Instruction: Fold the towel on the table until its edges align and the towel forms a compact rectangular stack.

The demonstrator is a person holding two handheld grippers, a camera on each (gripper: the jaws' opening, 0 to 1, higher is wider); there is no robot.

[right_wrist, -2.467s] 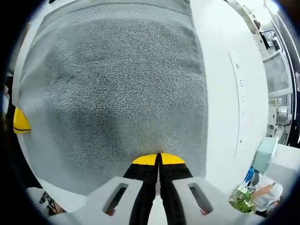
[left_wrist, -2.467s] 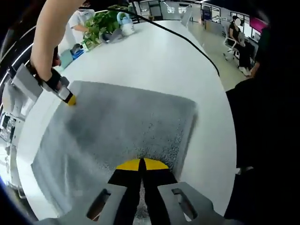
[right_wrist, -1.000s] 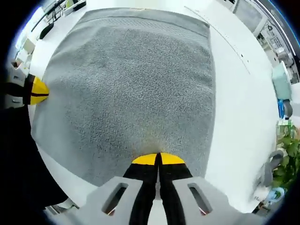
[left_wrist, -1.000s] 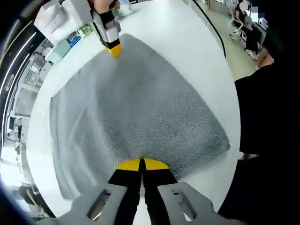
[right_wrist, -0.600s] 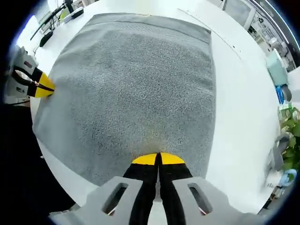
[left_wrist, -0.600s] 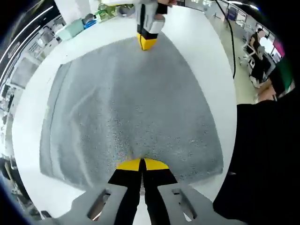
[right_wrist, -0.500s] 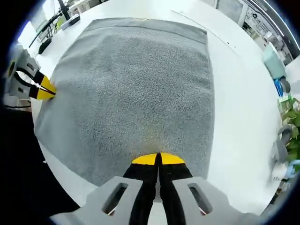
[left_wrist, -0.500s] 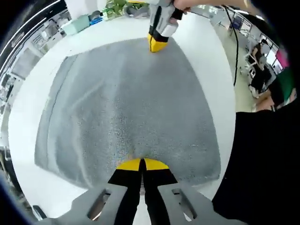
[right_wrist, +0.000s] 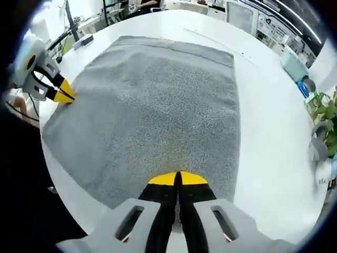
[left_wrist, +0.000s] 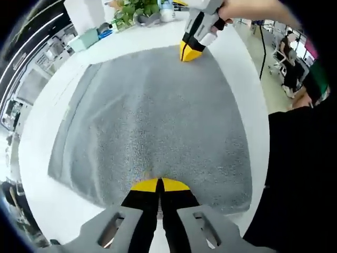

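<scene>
The grey towel [left_wrist: 152,116] lies spread flat on the round white worktop [left_wrist: 237,68], a darker woven band running along one of its short edges.

In the left gripper view, the left gripper [left_wrist: 158,185] has its yellow-tipped jaws pressed together at the towel's near edge, and the cloth appears pinched between the tips, though the exact bite is hard to make out. At the far edge the right gripper [left_wrist: 189,52], held in a hand [left_wrist: 247,10], sits with its tips on the towel's border.

In the right gripper view, the right gripper [right_wrist: 176,179] likewise has its jaws drawn together on the near edge of the towel [right_wrist: 158,105], seemingly nipping it. The left gripper [right_wrist: 63,95] touches the towel's left border.

Potted plants [left_wrist: 129,10] stand at the worktop's far rim.
</scene>
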